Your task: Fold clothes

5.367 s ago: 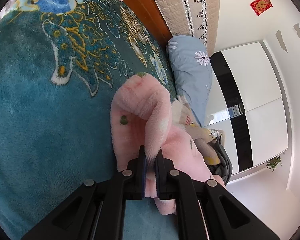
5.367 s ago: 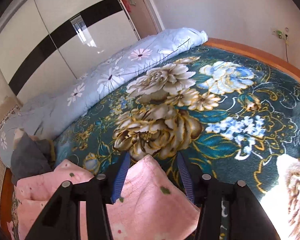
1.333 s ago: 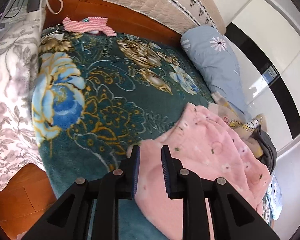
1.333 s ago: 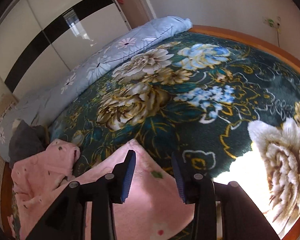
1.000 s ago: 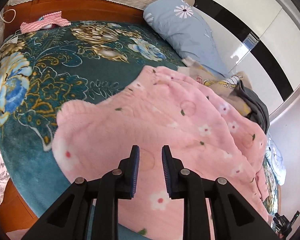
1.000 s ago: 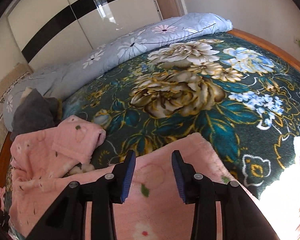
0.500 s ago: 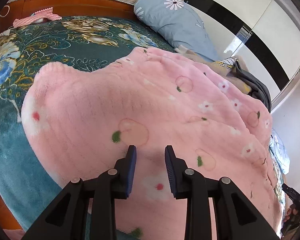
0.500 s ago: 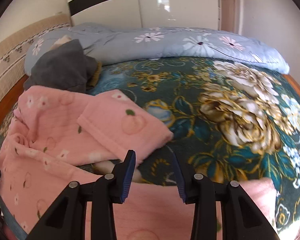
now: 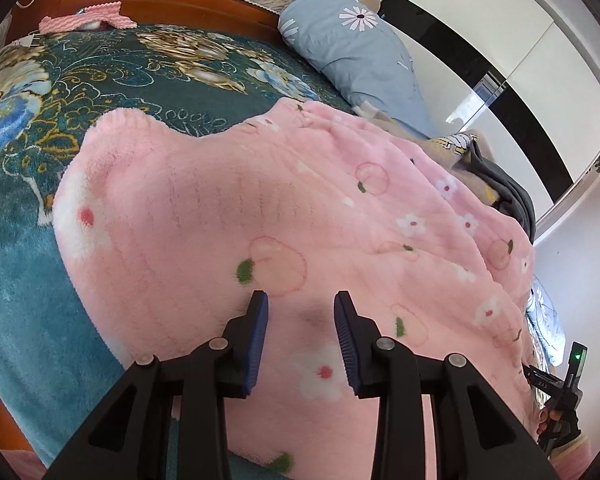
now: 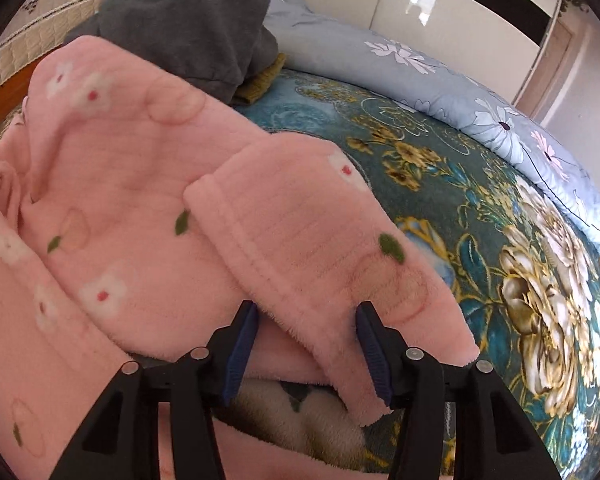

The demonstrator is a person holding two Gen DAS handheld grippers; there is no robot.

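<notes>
A fluffy pink garment [image 9: 260, 200] with flower and fruit prints lies spread on the teal floral blanket [image 9: 60, 100]. My left gripper [image 9: 300, 296] hovers just over its near part, open, with nothing pinched between the pads. In the right wrist view the garment's body [image 10: 100, 200] lies at the left and one sleeve [image 10: 300, 240] is laid across it, cuff towards the upper left. My right gripper [image 10: 306, 308] sits at the sleeve's near edge. Its jaws are opening. The sleeve's fabric lies between them, and the pads do not press on it.
A dark grey garment [image 10: 188, 20] and a mustard piece [image 10: 260, 84] sit behind the pink one. A light blue daisy quilt [image 10: 500, 128] runs along the bed's far side. A hand holding a black device with a green light [image 9: 568, 384] shows at the left view's lower right edge.
The left gripper sank closer to the pink garment and its jaws widened a little. The right gripper swung from the open blanket over to the folded sleeve, rolling as it went, with jaws spreading.
</notes>
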